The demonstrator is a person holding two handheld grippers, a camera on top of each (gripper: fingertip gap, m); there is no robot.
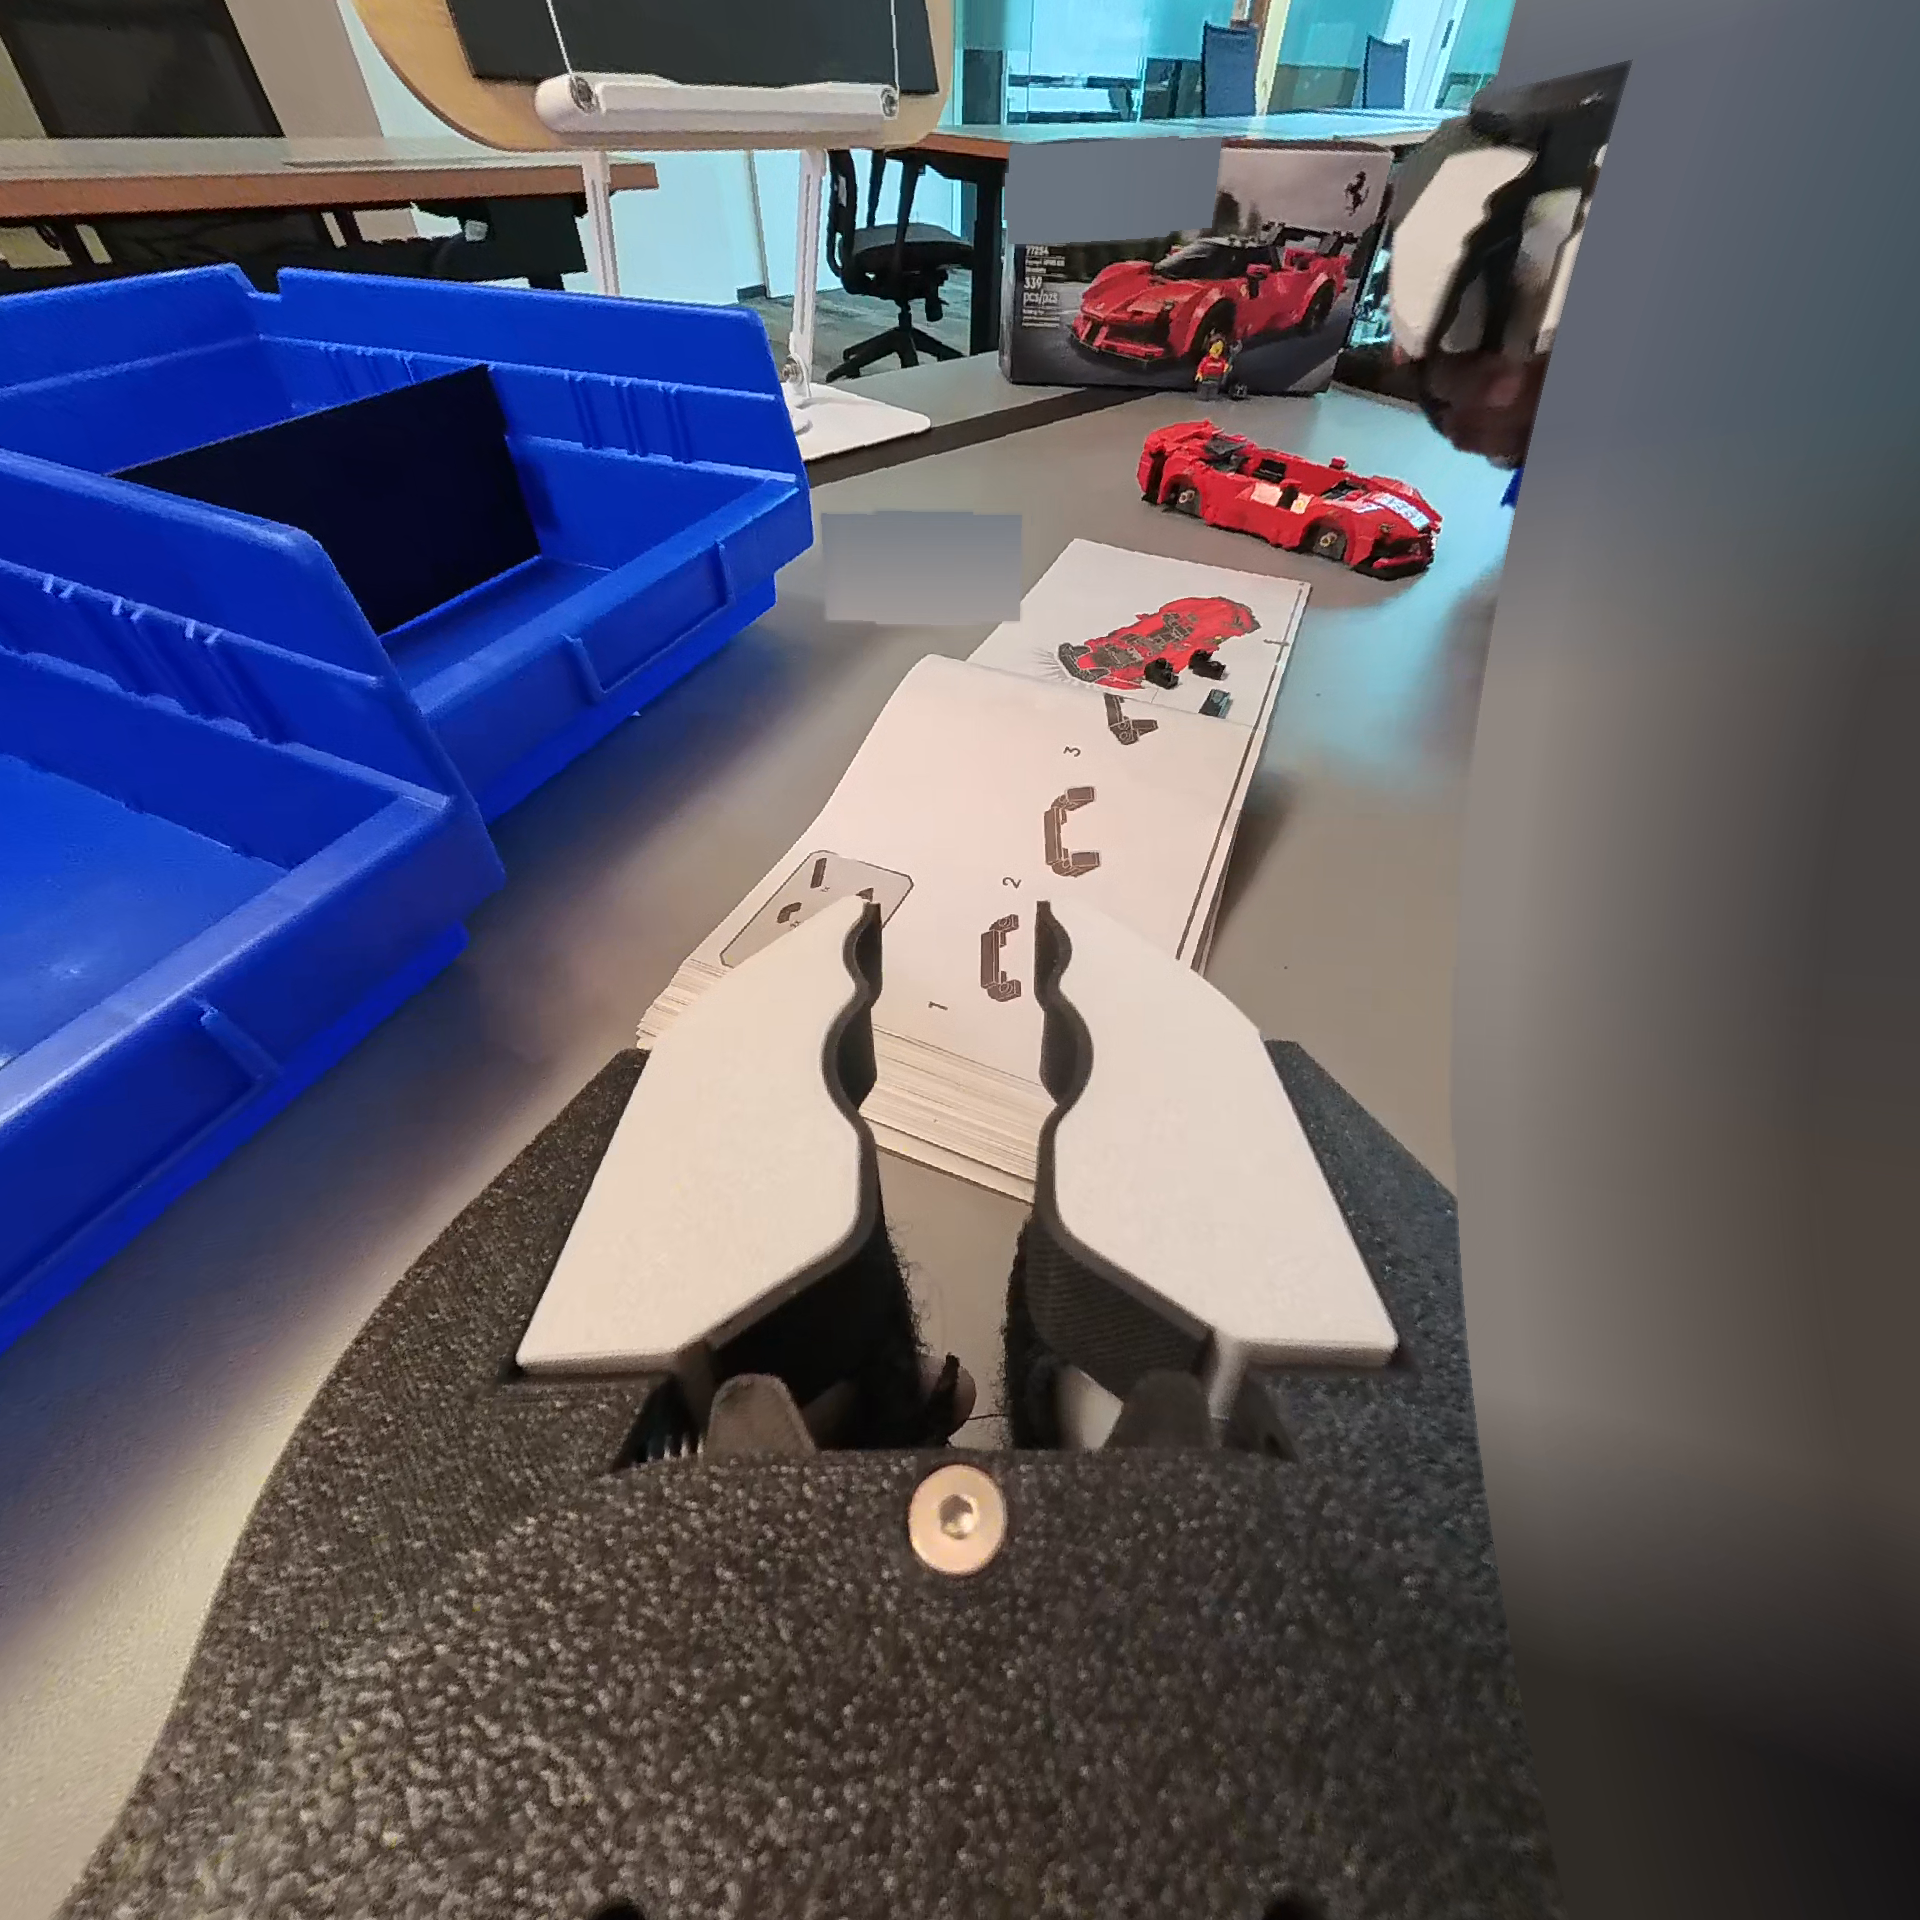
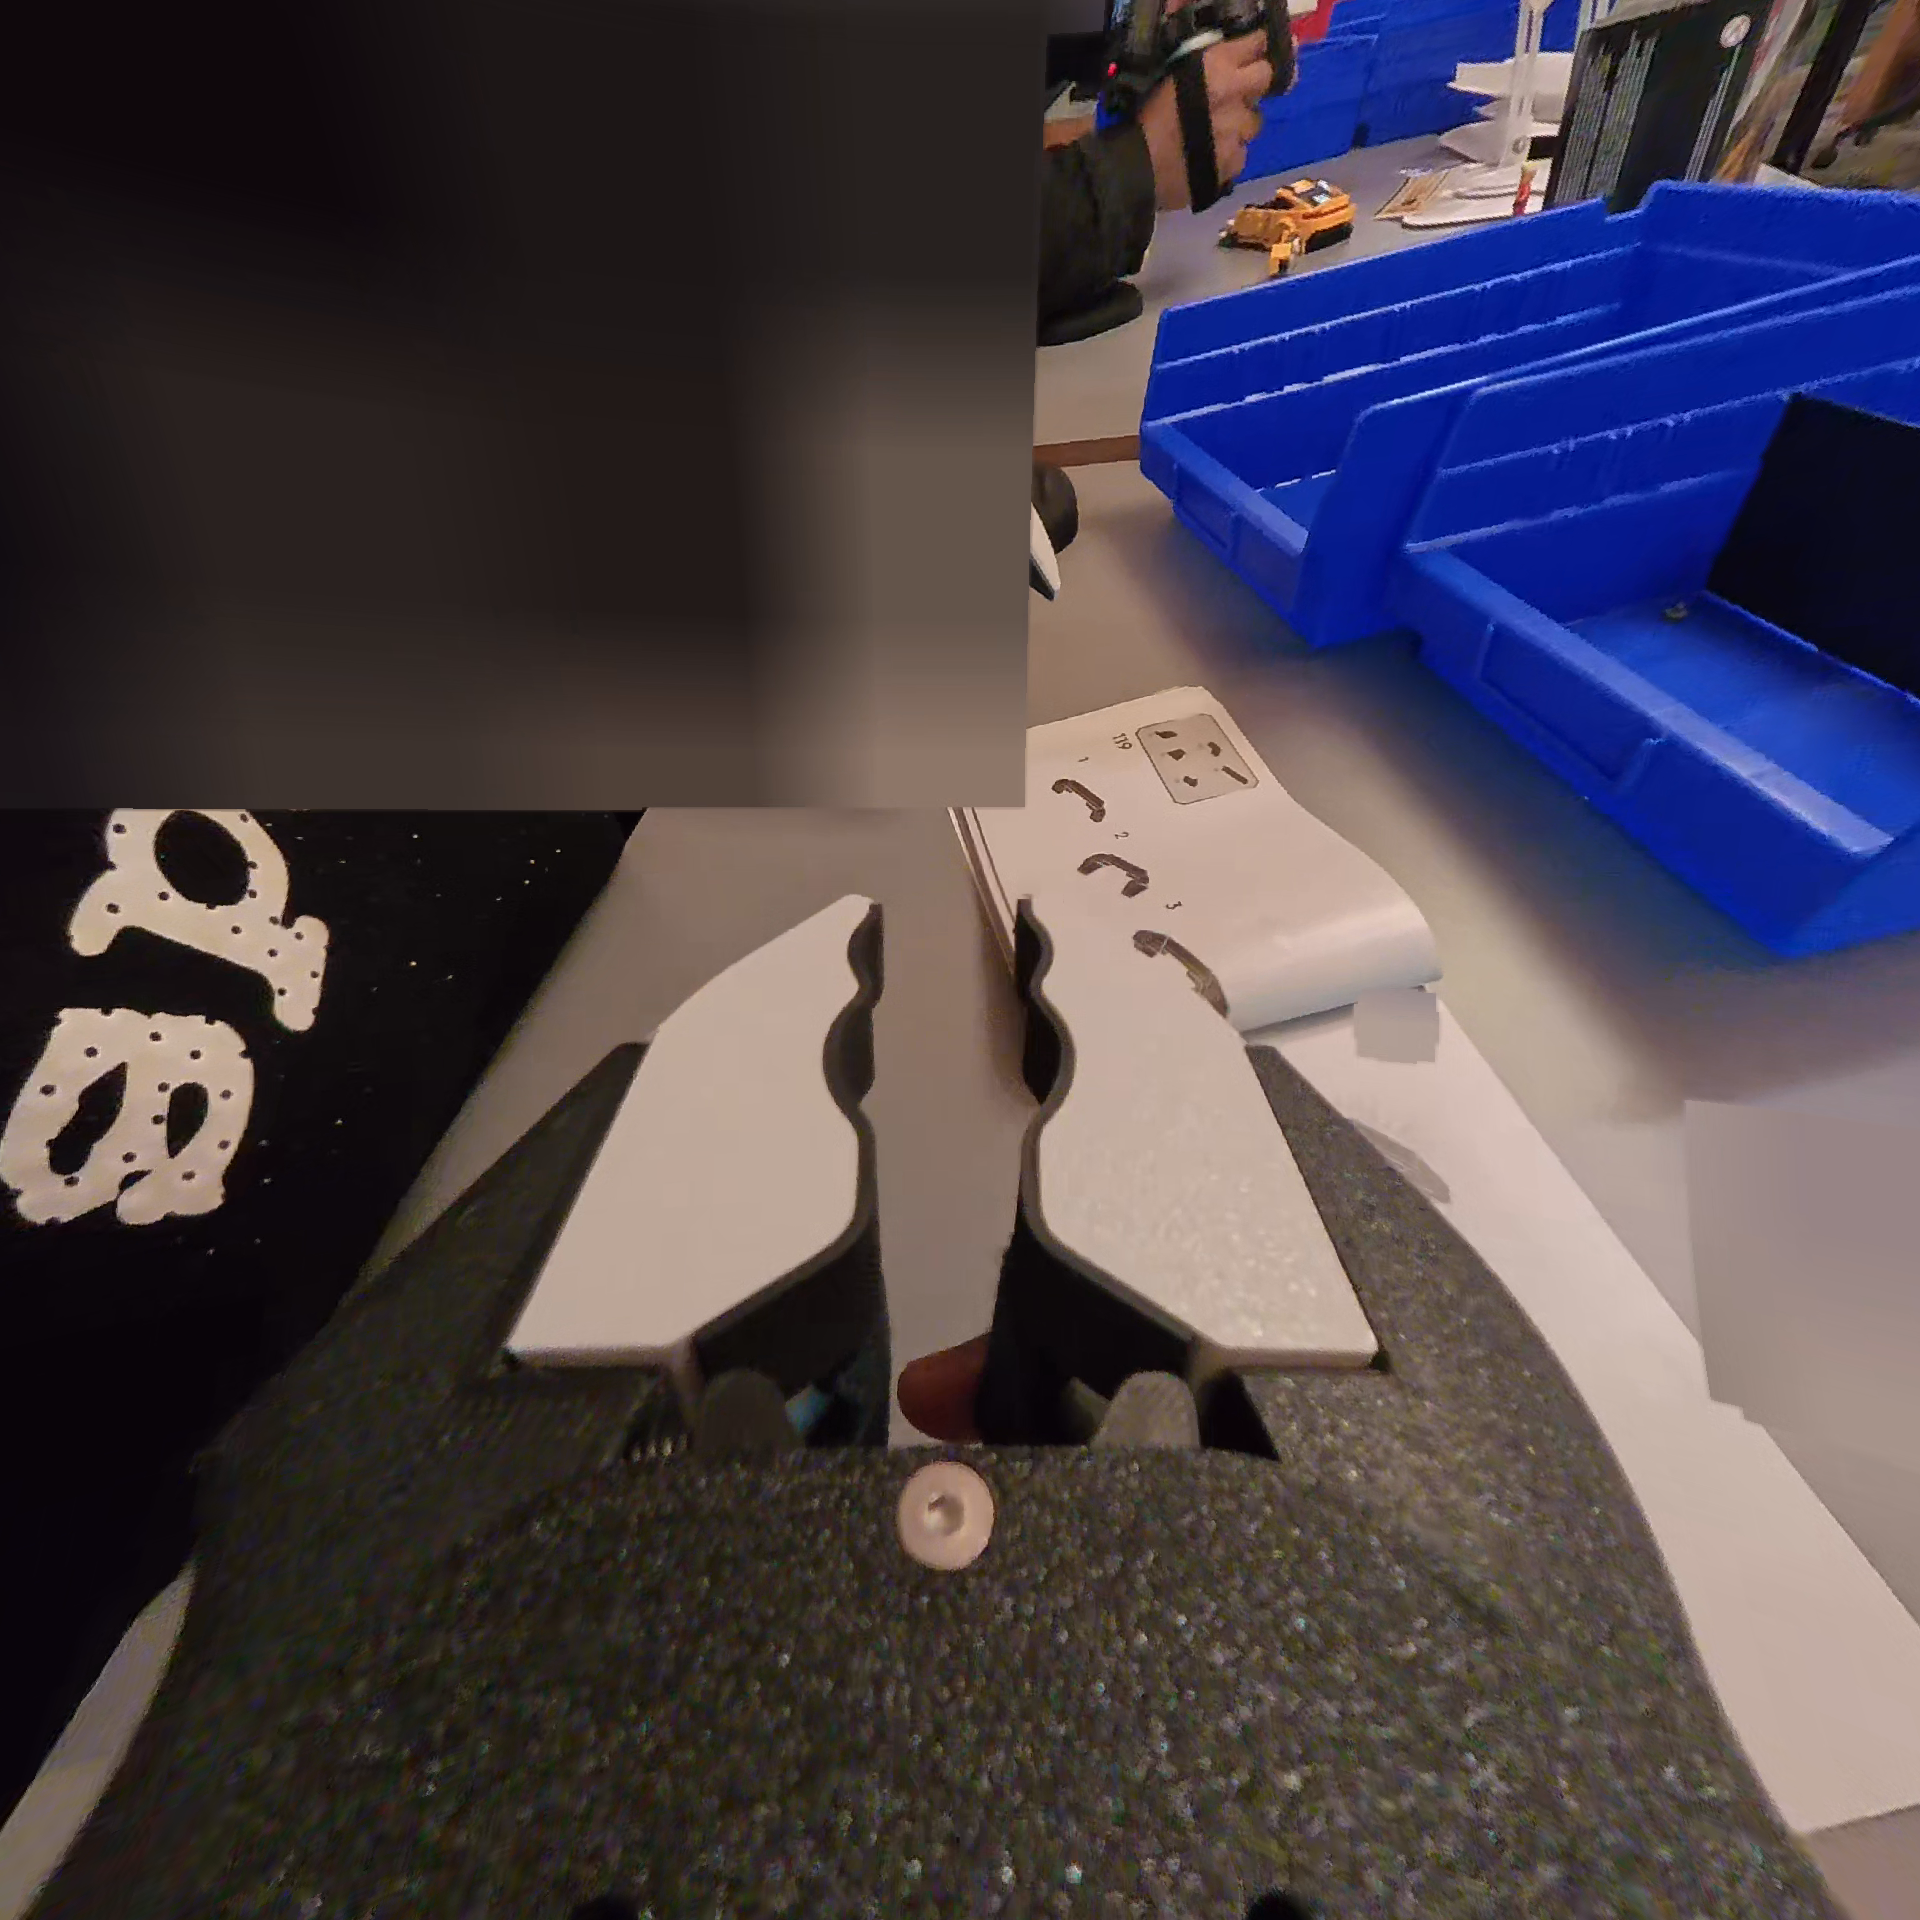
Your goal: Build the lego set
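On the grey table the largest things are the blue storage bins, stacked side by side along the left in the left wrist view; one holds a dark divider panel. The same bins fill the upper right of the right wrist view. Next in size is the open instruction booklet, lying flat just beside the bins, its pages showing numbered drawings of small dark parts and a red car. The booklet curls up at one edge in the right wrist view. Beyond the booklet stands the set's box with a red car printed on it, and a small minifigure stands right in front of it. Between the box and the booklet, apart from both, sits the red lego car, largely built, on the bare table.

The left gripper hangs low over the near end of the booklet, its pale fingers parted by a narrow gap with nothing between them. The right gripper is likewise slightly parted and empty, just beside the booklet's edge, with a black printed garment to its left. Far off, a small yellow lego vehicle rests on the table.
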